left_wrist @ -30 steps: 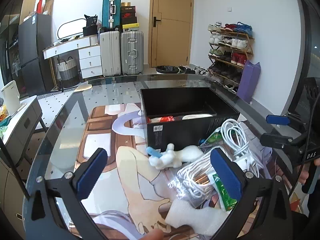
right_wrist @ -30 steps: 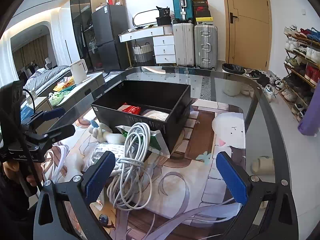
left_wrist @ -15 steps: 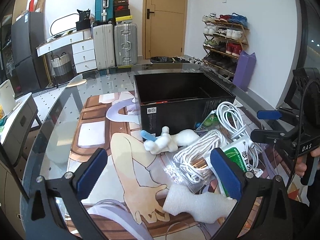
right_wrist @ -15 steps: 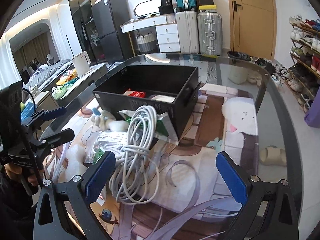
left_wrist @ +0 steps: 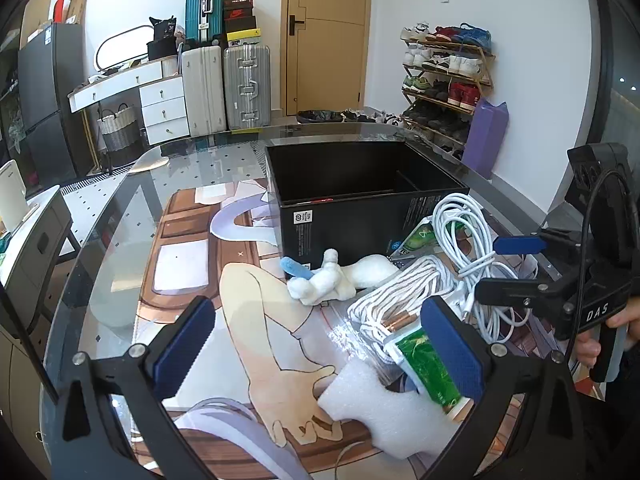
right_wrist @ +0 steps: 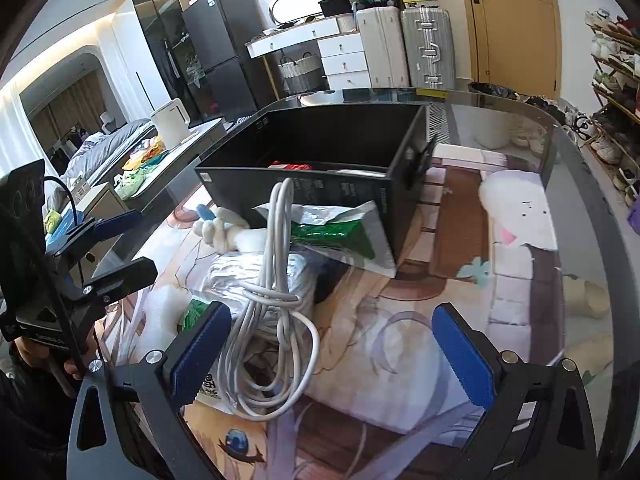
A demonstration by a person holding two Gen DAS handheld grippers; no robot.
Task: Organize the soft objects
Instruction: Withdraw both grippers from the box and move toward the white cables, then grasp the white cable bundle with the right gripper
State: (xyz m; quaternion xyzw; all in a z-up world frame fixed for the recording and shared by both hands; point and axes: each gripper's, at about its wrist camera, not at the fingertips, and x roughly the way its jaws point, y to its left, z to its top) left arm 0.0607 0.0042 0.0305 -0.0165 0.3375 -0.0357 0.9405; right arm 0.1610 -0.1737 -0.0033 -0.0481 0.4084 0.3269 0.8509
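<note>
A black open box (left_wrist: 360, 208) stands on the glass table; it also shows in the right wrist view (right_wrist: 320, 148) with a red item (right_wrist: 290, 166) inside. In front of it lie a white plush toy (left_wrist: 332, 278) with a blue part, a bagged white rope (left_wrist: 400, 300), a white cable coil (left_wrist: 468, 240), a green packet (left_wrist: 430, 364) and a white foam piece (left_wrist: 384, 400). My left gripper (left_wrist: 316, 344) is open and empty above the mat, near the foam. My right gripper (right_wrist: 330, 350) is open and empty, over the cable coil (right_wrist: 268, 320).
A printed mat (left_wrist: 192, 264) covers the glass table (left_wrist: 120, 216). A green-and-white bag (right_wrist: 340, 236) leans on the box. Suitcases (left_wrist: 224, 84), a door and a shoe rack (left_wrist: 444, 76) stand behind. A low cabinet with a kettle (right_wrist: 172, 120) is at the left.
Both grippers have dropped lower and come nearer the pile; the box interior is seen at a flatter angle. Both stay open and empty.
</note>
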